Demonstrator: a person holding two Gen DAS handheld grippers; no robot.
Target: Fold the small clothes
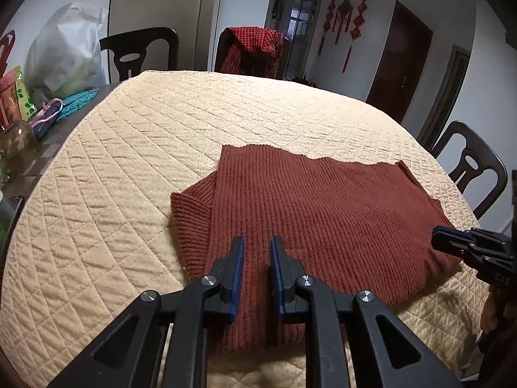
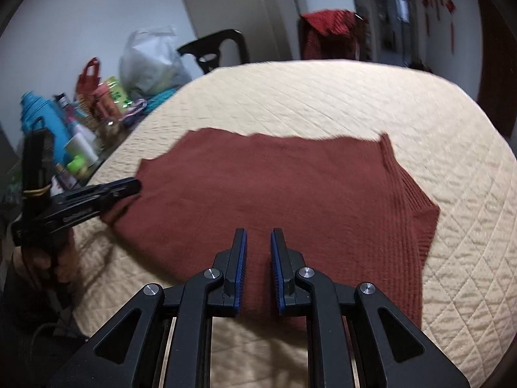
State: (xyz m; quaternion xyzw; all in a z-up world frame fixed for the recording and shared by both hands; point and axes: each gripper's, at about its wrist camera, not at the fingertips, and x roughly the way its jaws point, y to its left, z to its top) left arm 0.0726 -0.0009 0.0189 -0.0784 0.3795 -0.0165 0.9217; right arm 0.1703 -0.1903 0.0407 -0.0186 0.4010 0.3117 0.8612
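- Where the quilted tabletop [image 1: 129, 161] is covered, one rust sweater [image 1: 323, 210] lies flat.
- Two grippers, left gripper [image 1: 257, 242] and right gripper [image 2: 258, 234]: fingers parted, holding nothing.
- One plastic bag [image 1: 64, 51]: contents unclear.

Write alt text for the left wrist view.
A rust-red knit sweater lies partly folded on a cream quilted table cover, with the left gripper open above its near edge. The right gripper reaches in from the right edge; dark chairs and a plastic bag stand behind.

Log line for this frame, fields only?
left gripper open, empty | right gripper open, empty | sweater partly folded, flat on quilt
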